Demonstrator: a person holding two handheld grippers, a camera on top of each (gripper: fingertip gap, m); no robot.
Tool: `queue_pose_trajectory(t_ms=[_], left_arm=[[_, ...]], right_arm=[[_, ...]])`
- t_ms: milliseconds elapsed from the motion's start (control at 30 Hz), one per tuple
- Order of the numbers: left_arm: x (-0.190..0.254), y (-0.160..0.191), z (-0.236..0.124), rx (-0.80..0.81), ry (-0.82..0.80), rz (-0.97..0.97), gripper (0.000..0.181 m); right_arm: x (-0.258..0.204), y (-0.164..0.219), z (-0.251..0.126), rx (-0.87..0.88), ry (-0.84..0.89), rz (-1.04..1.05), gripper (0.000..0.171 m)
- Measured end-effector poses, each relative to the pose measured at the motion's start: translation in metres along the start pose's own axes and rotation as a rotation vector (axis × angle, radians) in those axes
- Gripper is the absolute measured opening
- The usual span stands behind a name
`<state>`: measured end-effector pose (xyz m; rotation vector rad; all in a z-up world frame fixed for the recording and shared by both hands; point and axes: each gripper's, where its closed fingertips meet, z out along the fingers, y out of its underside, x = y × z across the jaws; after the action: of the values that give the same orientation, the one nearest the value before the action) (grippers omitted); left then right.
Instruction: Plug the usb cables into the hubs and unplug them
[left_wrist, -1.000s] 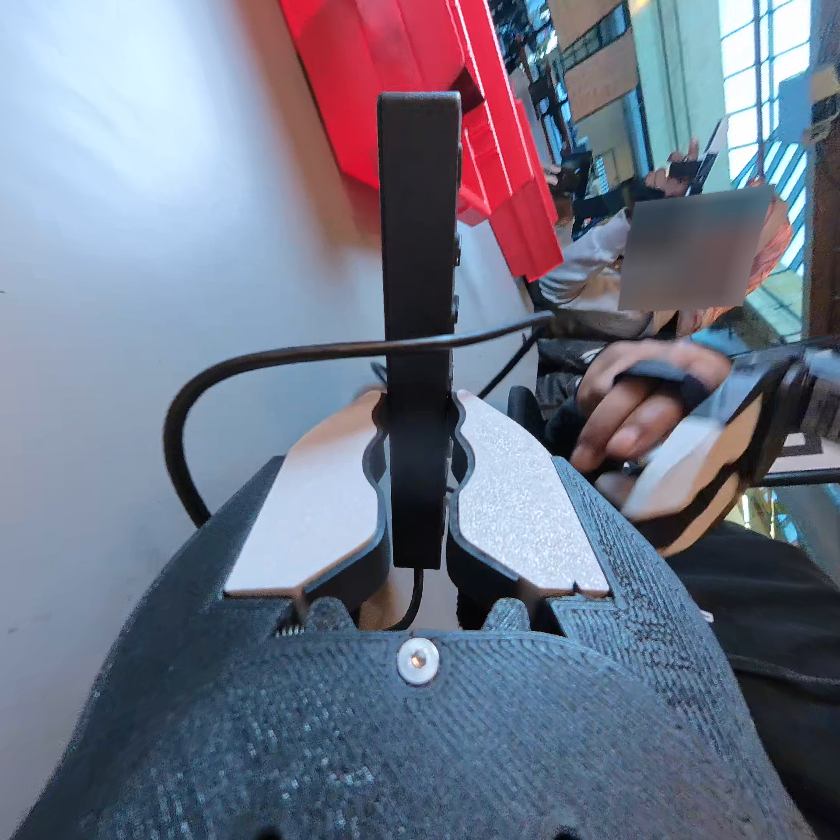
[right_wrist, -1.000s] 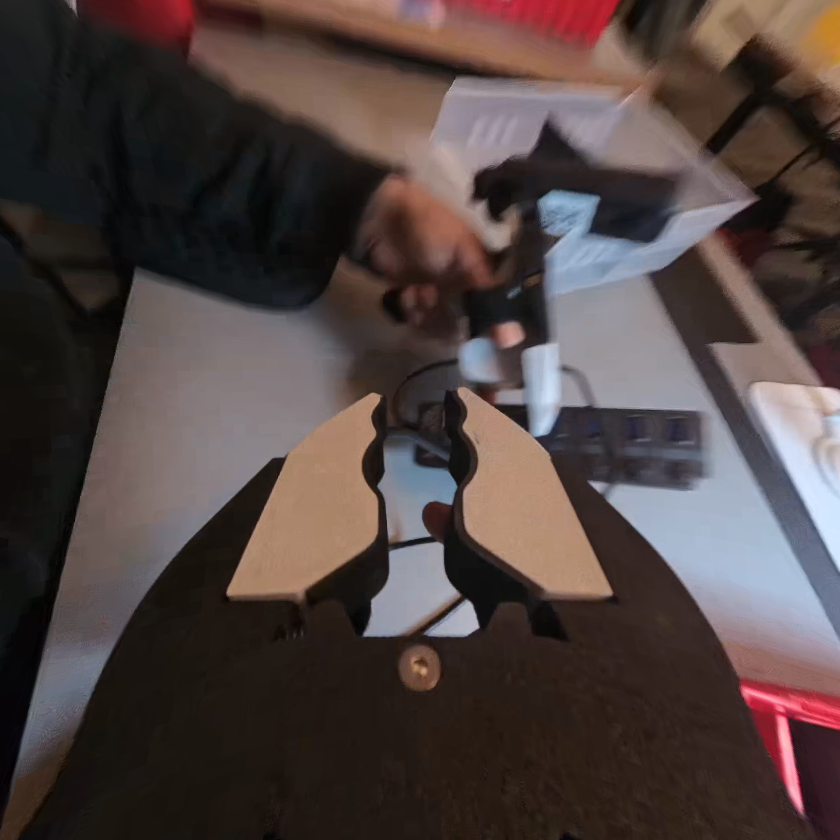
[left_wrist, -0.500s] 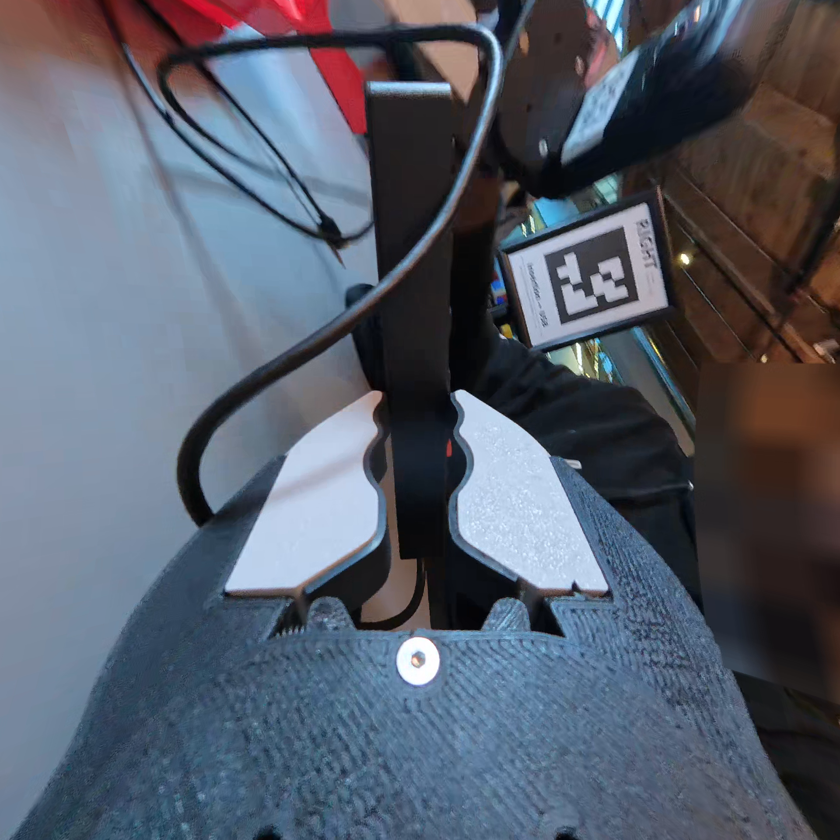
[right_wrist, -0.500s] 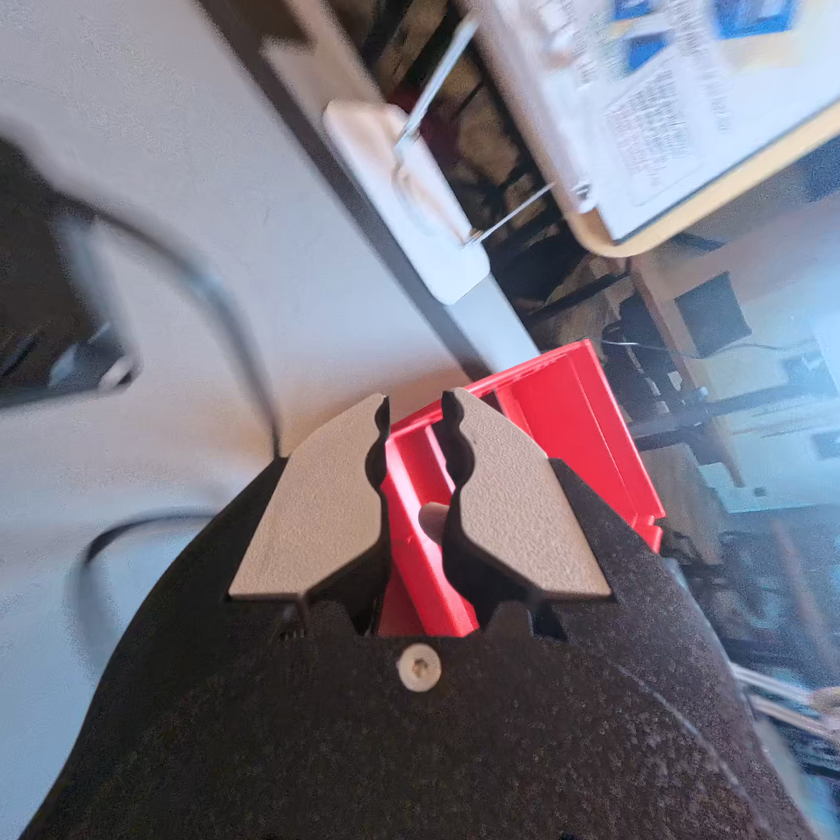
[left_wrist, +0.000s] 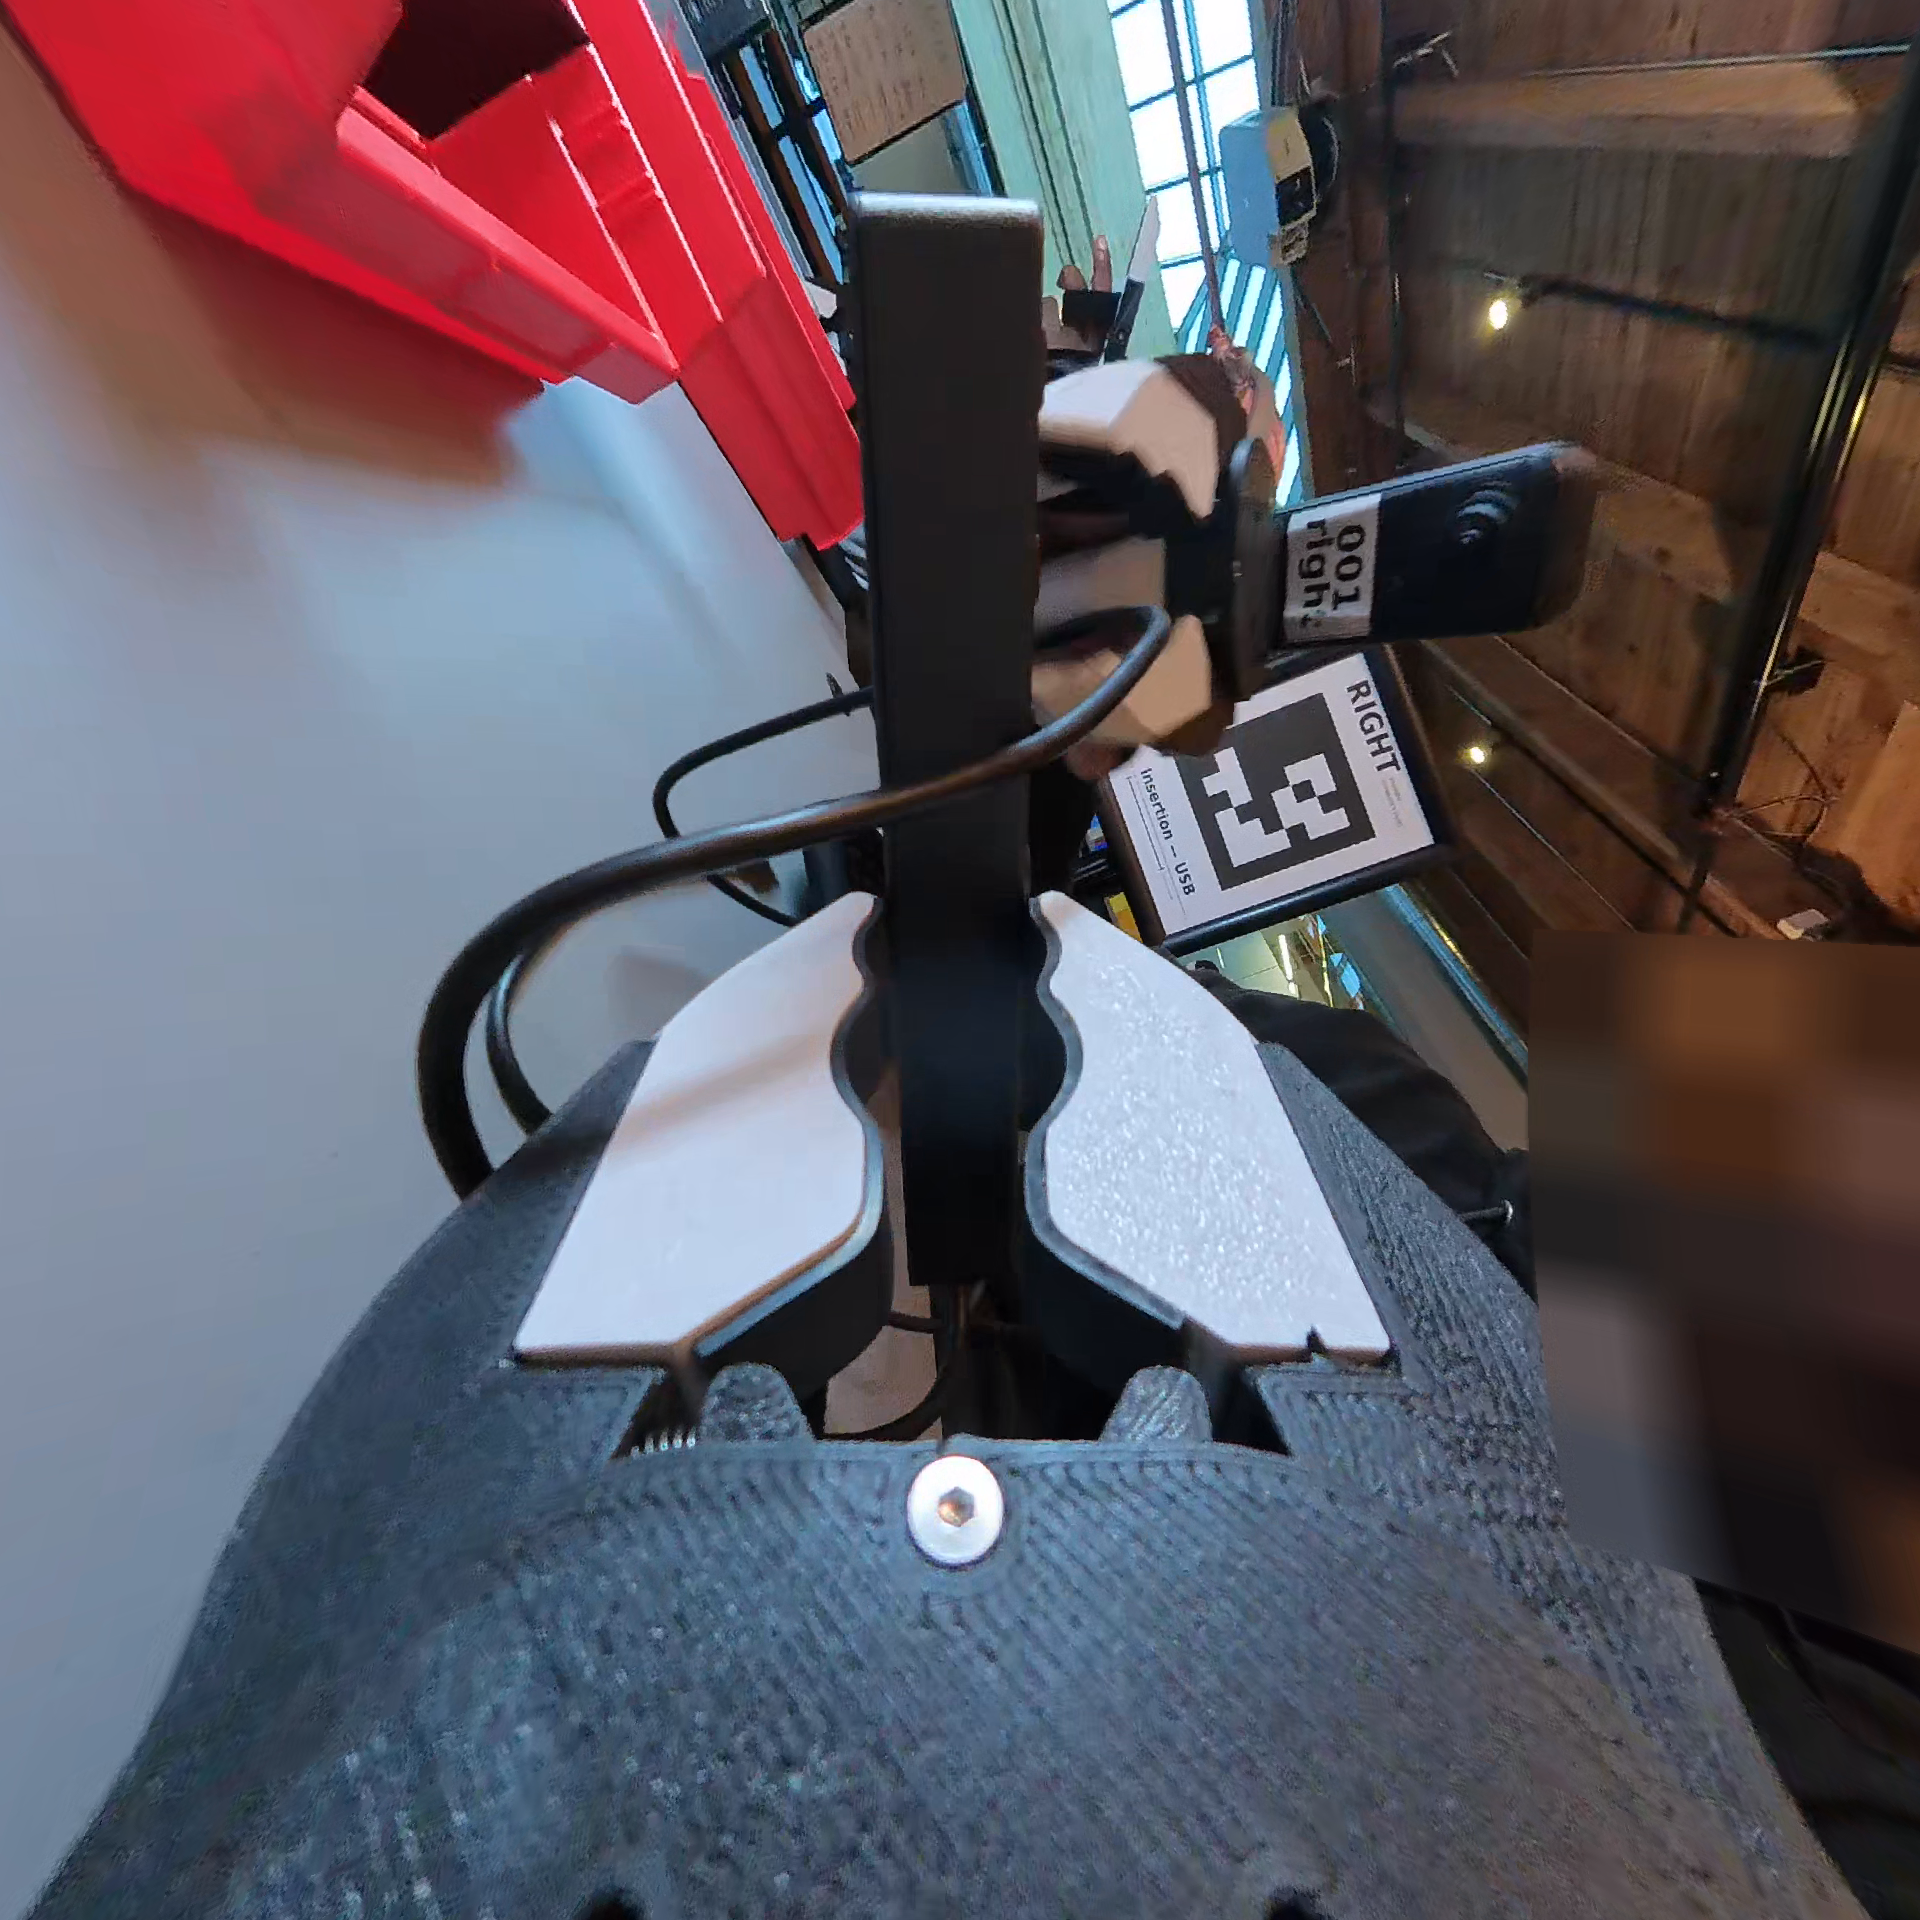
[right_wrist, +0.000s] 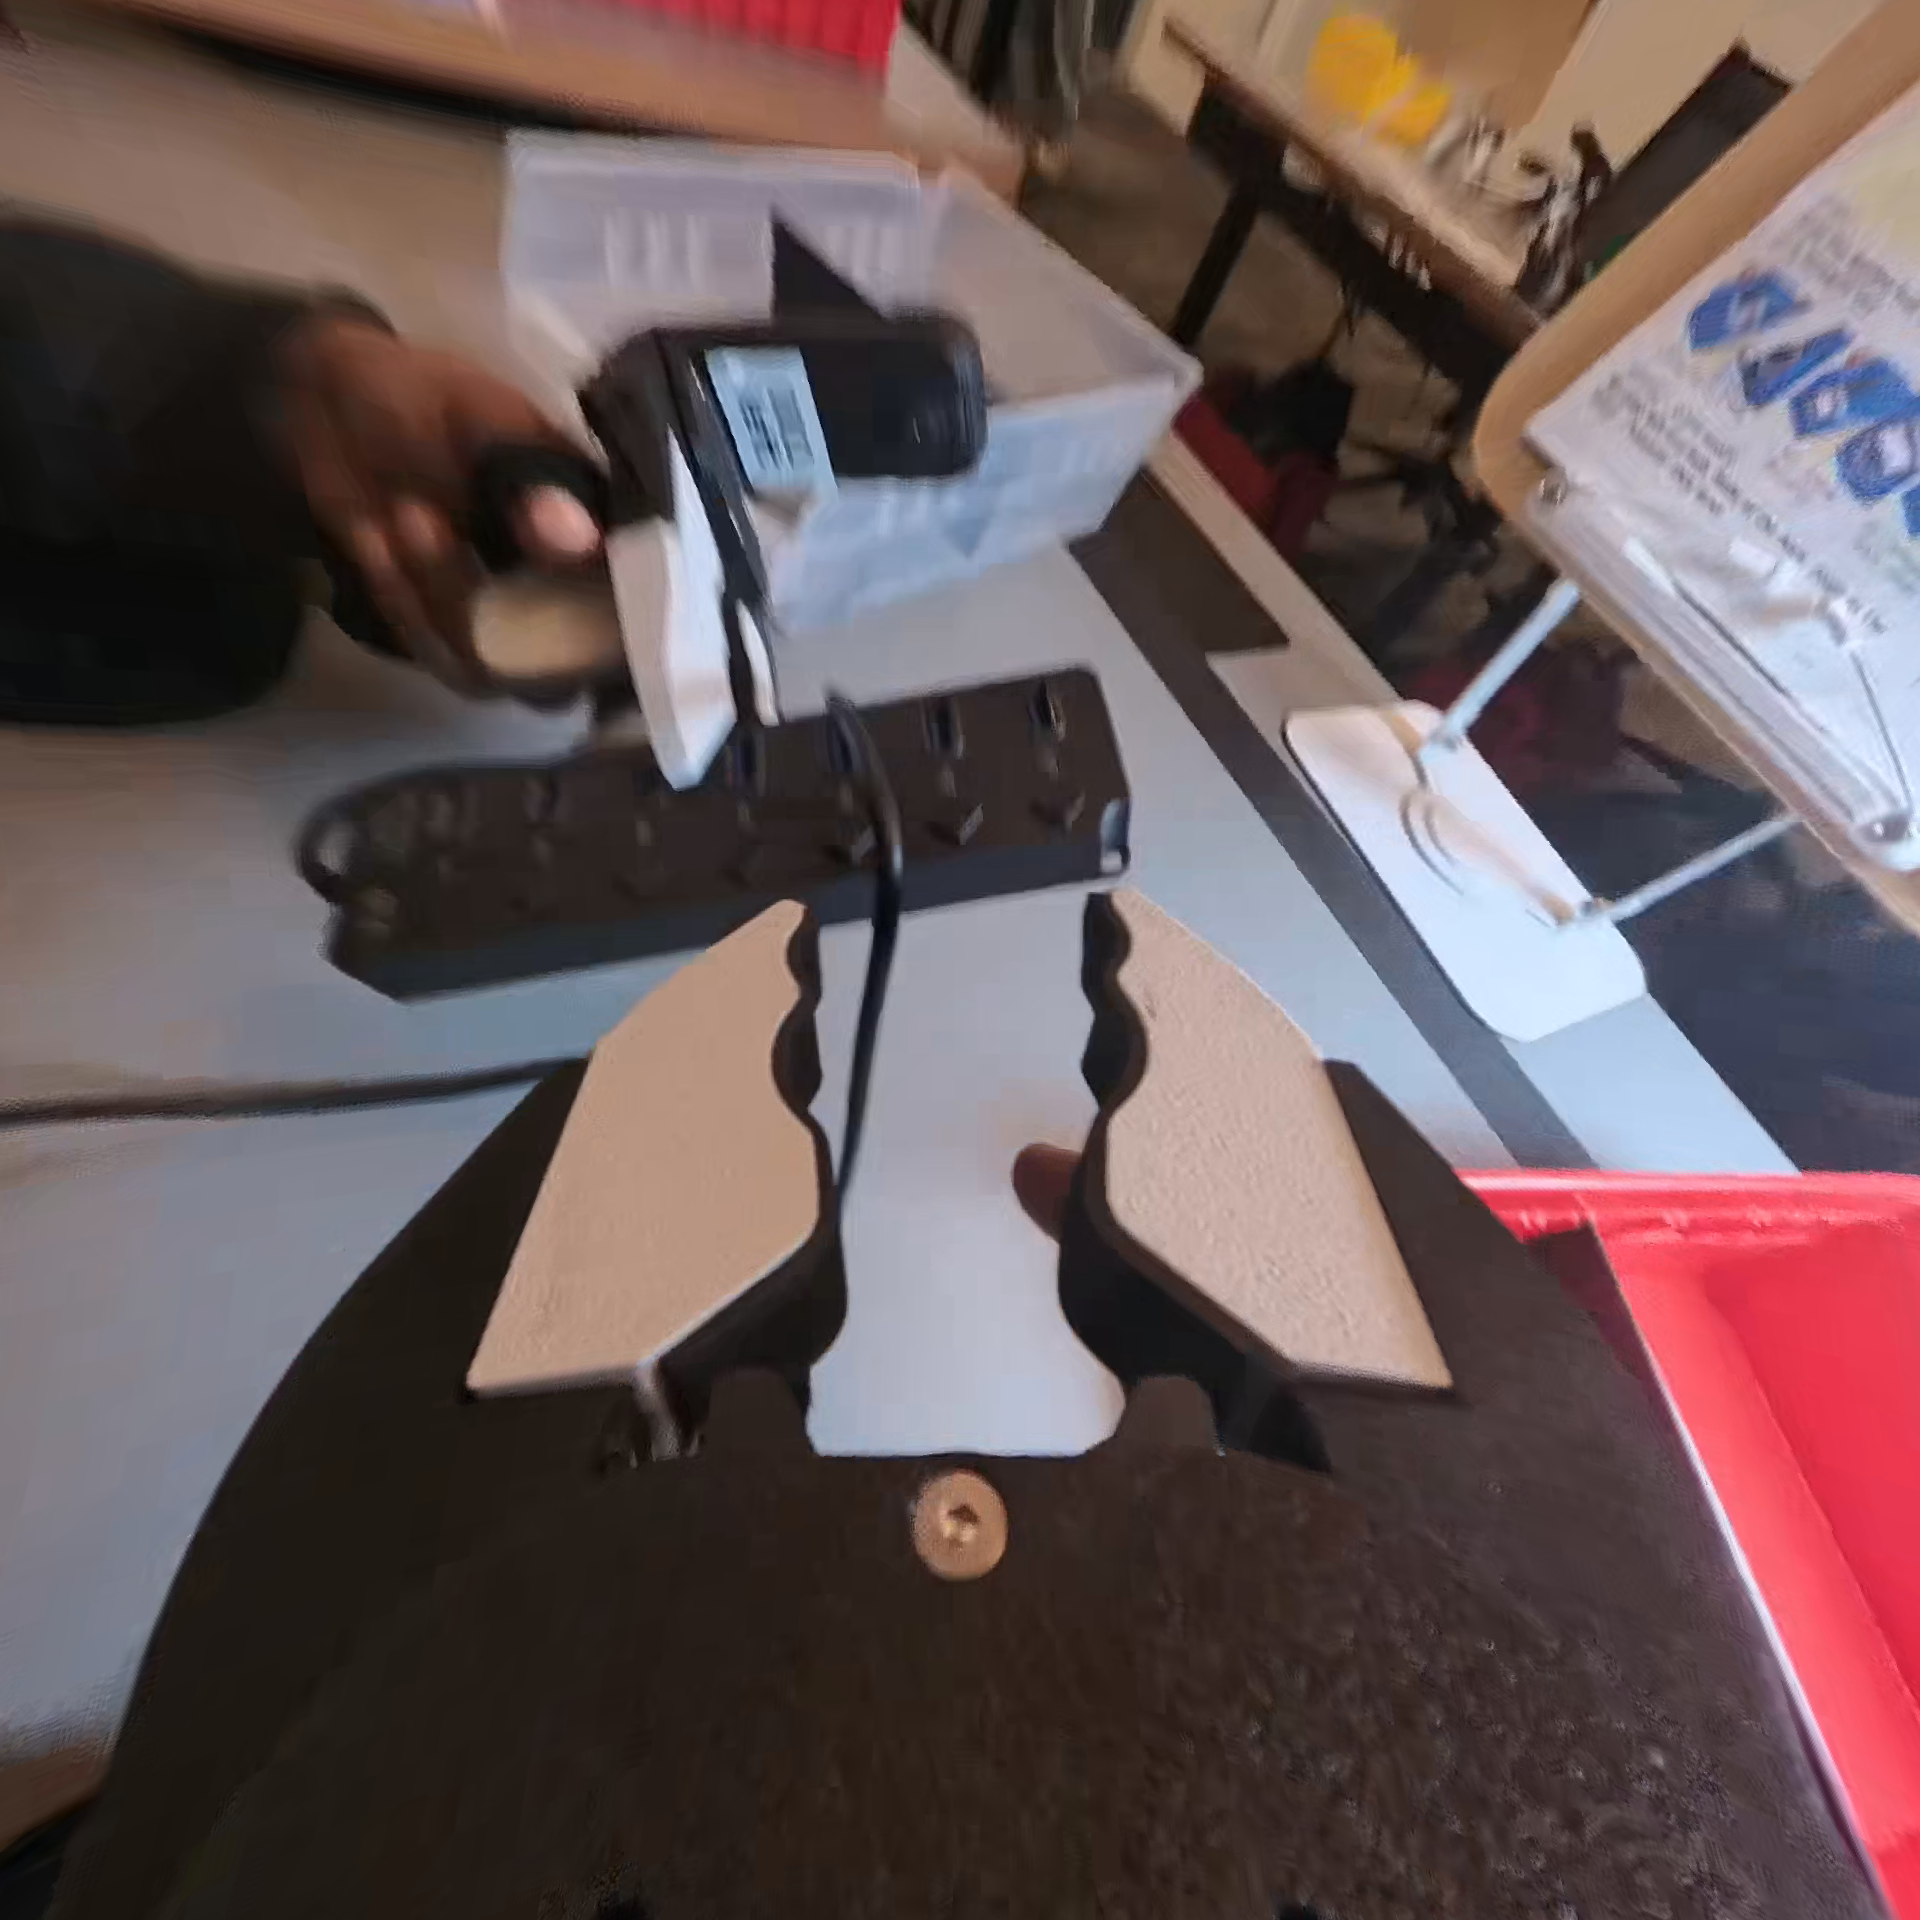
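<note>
My left gripper (left_wrist: 956, 920) is shut on the near end of a long black USB hub (left_wrist: 951, 540), which stands up between its pads. A black cable (left_wrist: 717, 836) loops across the hub. In the right wrist view the hub (right_wrist: 644, 862) lies along the grey table with a row of ports on top, and the left gripper (right_wrist: 717, 743) grips it, held by a hand. My right gripper (right_wrist: 948, 914) is open just short of the hub, and the black cable (right_wrist: 871, 935) runs from the hub between its pads, close to the left one. The right gripper (left_wrist: 1049, 551) also shows in the left wrist view, beside the hub's far end.
Red bins (left_wrist: 499, 208) sit at the table's far side and one red bin (right_wrist: 1766, 1455) lies by my right gripper. A clear plastic box (right_wrist: 935, 343) stands behind the hub. A white stand base (right_wrist: 1455, 862) holds a sign. A marker card (left_wrist: 1278, 790) stands nearby.
My right gripper has swung back from the red bin to face the hub and has opened. The left gripper still holds the hub; its view has turned a little.
</note>
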<state>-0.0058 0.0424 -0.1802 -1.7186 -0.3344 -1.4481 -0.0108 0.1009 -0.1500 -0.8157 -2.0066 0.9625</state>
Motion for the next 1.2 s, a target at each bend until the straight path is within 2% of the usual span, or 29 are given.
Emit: queue_pose_trajectory(t_ms=[67,200,300,367,467,500,600,667,733,833,967,1067,1133,1200], left_arm=[[-0.006,0.004,-0.001,-0.024,-0.044,0.012,0.024],[-0.016,0.032,0.000,-0.205,-0.116,0.079,0.024],[0.013,0.058,0.012,-0.353,-0.006,0.241,0.024],[0.037,0.062,0.019,-0.354,0.068,0.336,0.024],[0.064,0.040,0.016,-0.210,0.145,0.371,0.025],[0.070,0.029,0.011,-0.145,0.159,0.365,0.024],[0.064,-0.008,-0.012,0.078,0.111,0.321,0.024],[0.056,-0.031,-0.030,0.219,0.099,0.256,0.024],[0.047,-0.051,-0.047,0.364,0.091,0.185,0.024],[0.032,-0.066,-0.061,0.501,0.043,0.114,0.024],[0.023,-0.071,-0.067,0.572,-0.002,0.085,0.024],[0.023,-0.072,-0.069,0.595,0.006,0.072,0.024],[0.027,-0.075,-0.070,0.634,0.019,0.074,0.024],[0.034,-0.077,-0.071,0.679,0.040,0.093,0.024]], right_arm=[[0.007,0.015,0.010,-0.063,0.058,-0.084,0.005],[0.039,-0.008,-0.006,-0.001,0.145,-0.095,0.004],[0.061,-0.018,-0.004,0.020,0.207,-0.159,0.004],[0.064,-0.014,0.018,0.031,0.200,-0.124,0.004],[0.040,0.034,0.062,-0.144,0.042,-0.038,0.006],[0.038,0.044,0.068,-0.164,0.038,-0.011,0.019],[0.056,0.025,0.056,0.013,0.082,0.154,0.035],[0.063,-0.001,0.034,0.177,0.040,0.274,0.041],[0.055,-0.019,0.019,0.270,-0.023,0.306,0.046],[0.026,-0.029,0.018,0.283,-0.024,0.156,0.054],[-0.012,-0.038,0.029,0.194,0.043,-0.132,0.067],[-0.024,-0.058,0.017,0.247,0.001,-0.103,0.069],[-0.028,-0.056,0.016,0.215,-0.001,-0.120,0.070],[-0.041,-0.048,0.027,0.153,-0.034,-0.096,0.077]])
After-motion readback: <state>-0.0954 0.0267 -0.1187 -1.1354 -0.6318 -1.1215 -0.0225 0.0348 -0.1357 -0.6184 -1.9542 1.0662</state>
